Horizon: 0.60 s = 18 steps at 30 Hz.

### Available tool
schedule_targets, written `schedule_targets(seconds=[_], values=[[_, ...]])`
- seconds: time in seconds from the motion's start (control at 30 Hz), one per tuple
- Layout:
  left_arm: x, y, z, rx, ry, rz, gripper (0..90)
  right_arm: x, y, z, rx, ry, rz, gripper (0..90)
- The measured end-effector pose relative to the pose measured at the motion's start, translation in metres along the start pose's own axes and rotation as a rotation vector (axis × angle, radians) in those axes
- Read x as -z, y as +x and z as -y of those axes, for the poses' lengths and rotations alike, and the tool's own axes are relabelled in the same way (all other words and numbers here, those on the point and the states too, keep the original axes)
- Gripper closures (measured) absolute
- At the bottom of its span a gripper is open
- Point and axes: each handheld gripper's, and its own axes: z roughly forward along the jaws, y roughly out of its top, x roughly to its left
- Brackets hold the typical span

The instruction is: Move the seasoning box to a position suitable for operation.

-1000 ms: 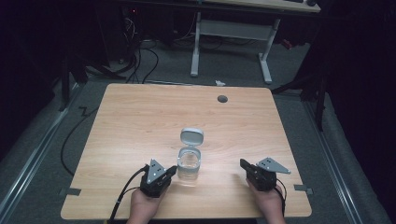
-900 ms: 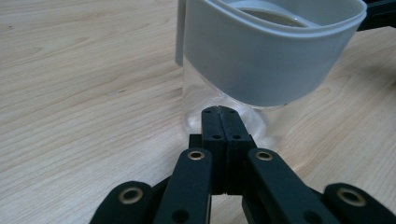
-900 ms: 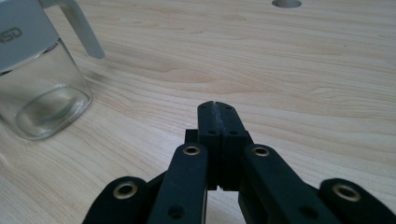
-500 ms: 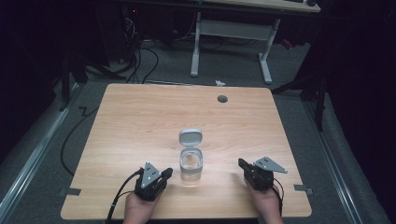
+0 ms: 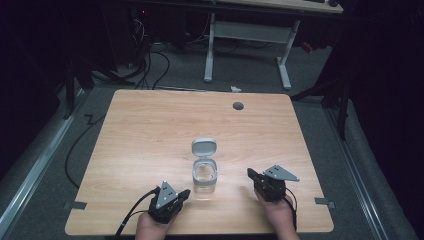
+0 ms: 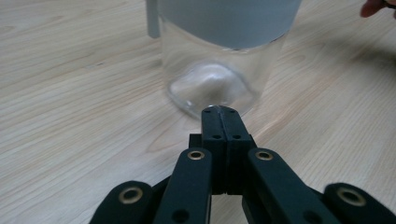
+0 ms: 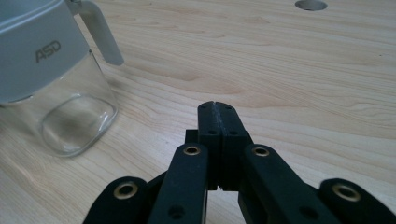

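Both hands have eased back toward the near edge since a second ago, the left tongs dropping away from the jar's side and the right tongs barely shifting, while the glass jar sits just where it was. Nearest us, the left tongs are pressed fully together with nothing between them, tips just short of the jar's clear base in the left gripper view. Same story on the right: the right tongs are clamped together on nothing, the jar off to their left and apart from them. The jar stands upright on the table, between the two hands near the front edge, its grey flip lid hinged open and tipped back on the far side. To handle it well, I'd say spread one pair of tongs first, come in level at the grey collar rather than the slick glass, and steady with the other so it doesn't skid or tip. Readable writing: "ASD" in raised letters on the grey collar in the right gripper view. Farther off, a round cable hole near the table's back edge.
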Motion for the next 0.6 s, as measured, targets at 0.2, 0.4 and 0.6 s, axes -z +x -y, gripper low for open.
schedule_targets(seconds=[0.2, 0.4, 0.6], values=[[-0.005, -0.004, 0.007, -0.018, 0.012, 0.019, 90.0, -0.011, 0.007, -0.006, 0.022, 0.003, -0.022, 90.0], [-0.006, -0.005, 0.008, -0.016, 0.026, 0.021, 90.0, -0.024, 0.010, -0.018, 0.033, 0.021, -0.043, 90.0], [-0.011, -0.008, 0.005, -0.020, 0.023, 0.025, 90.0, -0.032, 0.008, -0.028, 0.025, 0.013, -0.053, 90.0]])
